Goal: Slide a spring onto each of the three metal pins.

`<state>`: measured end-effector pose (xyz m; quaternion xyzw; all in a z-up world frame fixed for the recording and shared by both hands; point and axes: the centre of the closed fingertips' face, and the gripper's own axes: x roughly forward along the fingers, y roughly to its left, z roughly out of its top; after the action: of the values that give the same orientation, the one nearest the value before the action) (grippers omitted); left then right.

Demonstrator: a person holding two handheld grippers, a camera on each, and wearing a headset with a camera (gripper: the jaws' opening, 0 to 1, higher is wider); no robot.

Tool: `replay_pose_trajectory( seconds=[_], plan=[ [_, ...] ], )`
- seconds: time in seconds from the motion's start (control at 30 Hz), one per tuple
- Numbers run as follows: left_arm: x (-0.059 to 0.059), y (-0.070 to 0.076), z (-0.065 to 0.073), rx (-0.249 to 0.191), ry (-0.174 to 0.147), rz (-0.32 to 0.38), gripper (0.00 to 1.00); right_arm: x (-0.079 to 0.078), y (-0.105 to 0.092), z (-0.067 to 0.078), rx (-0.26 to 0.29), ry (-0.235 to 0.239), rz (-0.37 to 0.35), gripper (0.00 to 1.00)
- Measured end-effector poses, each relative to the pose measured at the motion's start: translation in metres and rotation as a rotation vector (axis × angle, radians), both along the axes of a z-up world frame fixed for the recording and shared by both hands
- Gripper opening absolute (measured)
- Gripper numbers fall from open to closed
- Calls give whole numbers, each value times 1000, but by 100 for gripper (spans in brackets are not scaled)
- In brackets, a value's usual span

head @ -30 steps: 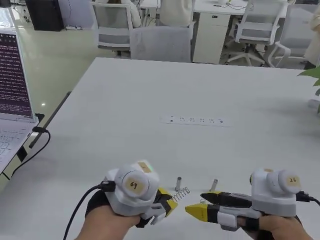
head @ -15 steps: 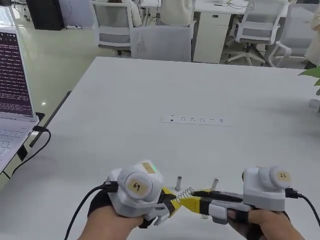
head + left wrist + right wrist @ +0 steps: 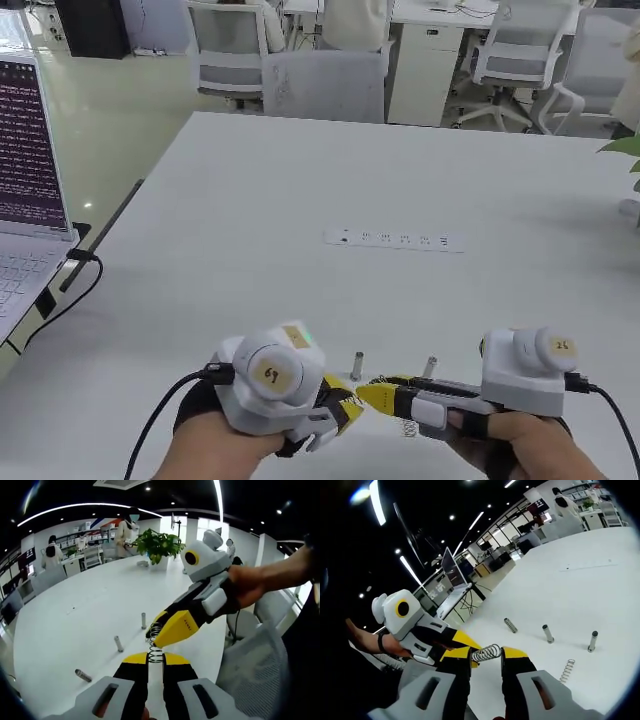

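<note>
My left gripper [image 3: 345, 403] is shut on one end of a small steel spring [image 3: 156, 647] and holds it above the white table [image 3: 300, 200]. My right gripper [image 3: 368, 393] faces it tip to tip, jaws closed around the spring's [image 3: 487, 653] other end. Just beyond the tips two short metal pins [image 3: 357, 365] [image 3: 429, 367] stand upright and bare. In the right gripper view those pins [image 3: 548, 633] [image 3: 592, 641] stand side by side. A third coiled piece [image 3: 510, 625] lies on its side, and a loose spring [image 3: 566, 670] lies near the right gripper.
A flush power strip [image 3: 395, 240] sits mid-table. An open laptop [image 3: 20, 180] and its black cable [image 3: 85, 275] are at the left edge. Office chairs [image 3: 325, 85] stand beyond the far edge, and plant leaves [image 3: 625, 150] show at the right.
My right gripper has moved left to meet the left gripper and closed on the spring's free end. The left gripper has stayed in place with the spring.
</note>
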<state>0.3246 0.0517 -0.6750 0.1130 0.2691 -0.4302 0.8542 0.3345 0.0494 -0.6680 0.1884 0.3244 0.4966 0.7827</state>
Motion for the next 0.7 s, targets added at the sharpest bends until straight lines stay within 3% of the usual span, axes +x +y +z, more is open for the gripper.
replay_pose_trajectory(
  seconds=[0.7],
  plan=[
    [-4,-4,4,-63,-29,-50,2,-4,-3,16,-9,-29,51,11]
  ],
)
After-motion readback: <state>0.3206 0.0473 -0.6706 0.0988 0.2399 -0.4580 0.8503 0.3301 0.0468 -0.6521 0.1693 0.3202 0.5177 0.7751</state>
